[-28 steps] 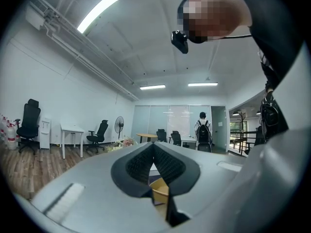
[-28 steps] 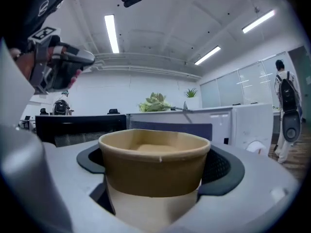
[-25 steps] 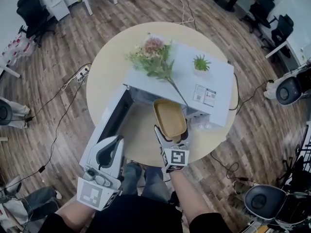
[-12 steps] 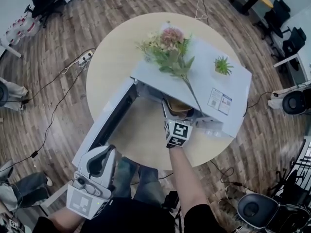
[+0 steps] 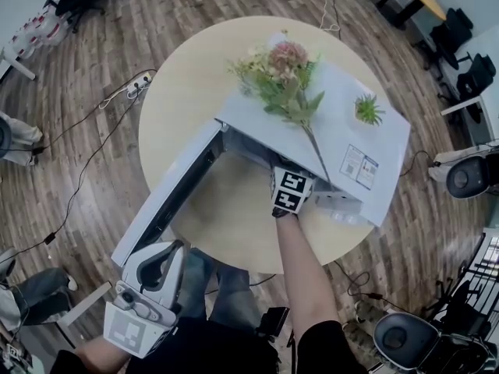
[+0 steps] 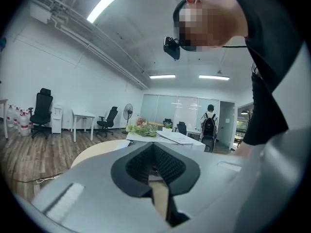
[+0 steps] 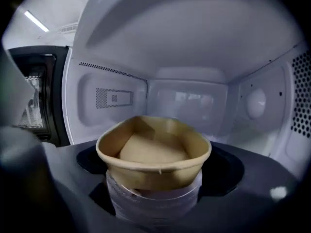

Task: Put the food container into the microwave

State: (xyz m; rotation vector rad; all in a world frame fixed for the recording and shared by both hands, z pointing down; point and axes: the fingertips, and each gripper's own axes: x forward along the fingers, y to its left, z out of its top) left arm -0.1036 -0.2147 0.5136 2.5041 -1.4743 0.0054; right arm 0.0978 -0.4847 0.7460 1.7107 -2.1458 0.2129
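Observation:
The tan food container (image 7: 153, 152) sits between the jaws of my right gripper (image 7: 154, 191), which is shut on it. Both are inside the white microwave (image 5: 351, 142), with its back wall (image 7: 187, 101) just beyond the container. Whether the container touches the cavity floor is hidden. From the head view only the right gripper's marker cube (image 5: 292, 192) shows at the microwave's mouth; the container is out of sight there. My left gripper (image 5: 160, 265) hangs low at the left, off the table, its jaws together and empty.
The microwave door (image 5: 175, 201) stands swung open toward the left front. Flowers (image 5: 284, 84) and a small potted plant (image 5: 366, 109) rest on the microwave's top. The round table (image 5: 183, 107) carries it all. A power strip (image 5: 136, 86) and cables lie on the floor.
My right gripper has carried the container forward from in front of the microwave into its cavity. The left gripper has stayed low at the left.

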